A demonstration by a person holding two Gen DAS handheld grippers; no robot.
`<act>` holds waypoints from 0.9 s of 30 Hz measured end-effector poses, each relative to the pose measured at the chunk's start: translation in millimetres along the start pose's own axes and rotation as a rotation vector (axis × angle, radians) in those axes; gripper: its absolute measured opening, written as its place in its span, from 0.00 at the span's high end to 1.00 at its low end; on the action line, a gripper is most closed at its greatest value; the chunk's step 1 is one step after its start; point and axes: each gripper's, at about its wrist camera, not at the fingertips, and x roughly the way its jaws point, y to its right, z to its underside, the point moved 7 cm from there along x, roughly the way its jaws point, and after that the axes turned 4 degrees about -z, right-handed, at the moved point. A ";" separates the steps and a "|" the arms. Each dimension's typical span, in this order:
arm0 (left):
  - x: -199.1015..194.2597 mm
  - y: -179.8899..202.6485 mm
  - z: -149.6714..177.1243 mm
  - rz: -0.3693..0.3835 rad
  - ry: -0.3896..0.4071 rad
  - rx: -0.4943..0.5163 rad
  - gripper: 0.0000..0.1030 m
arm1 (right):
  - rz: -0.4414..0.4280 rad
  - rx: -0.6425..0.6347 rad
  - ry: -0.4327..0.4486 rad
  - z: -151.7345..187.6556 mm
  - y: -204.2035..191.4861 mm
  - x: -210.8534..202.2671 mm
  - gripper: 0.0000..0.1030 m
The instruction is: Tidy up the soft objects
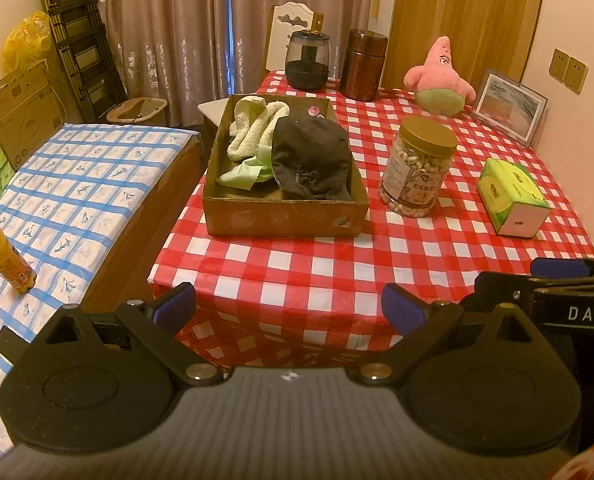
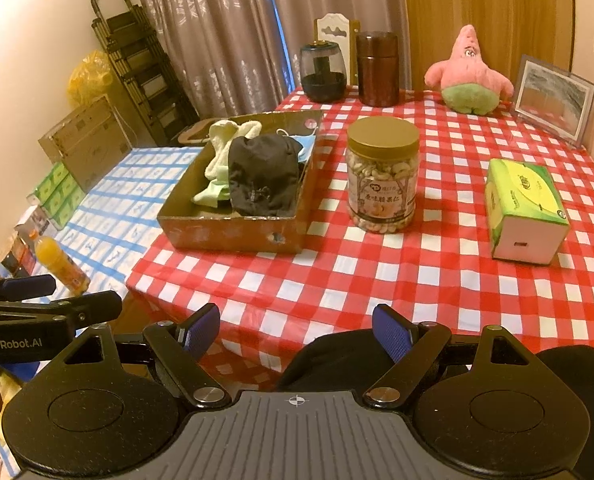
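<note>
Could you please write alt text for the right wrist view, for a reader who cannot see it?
A cardboard box holding a black cap, a cream towel and other cloths sits on a red-checked table, with the open, empty right gripper at its near edge. A nut jar, tissue box and pink plush stand to its right.

Drawn grey curtains (image 1: pixel 169 40), wooden door (image 1: pixel 465 20), white chair (image 1: pixel 293 32), cream walls (image 1: pixel 577 40)
</note>
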 end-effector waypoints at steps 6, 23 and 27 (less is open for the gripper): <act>0.1 -0.3 0.0 0.000 0.000 0.001 0.05 | 0.000 0.002 0.002 1.4 -1.6 0.8 0.19; 0.8 1.0 0.7 0.003 0.000 -0.001 0.05 | -0.001 0.004 0.001 1.3 -1.3 0.7 0.19; 1.7 2.9 0.9 0.001 -0.002 0.001 0.05 | 0.001 0.003 0.002 1.1 -0.9 0.6 0.19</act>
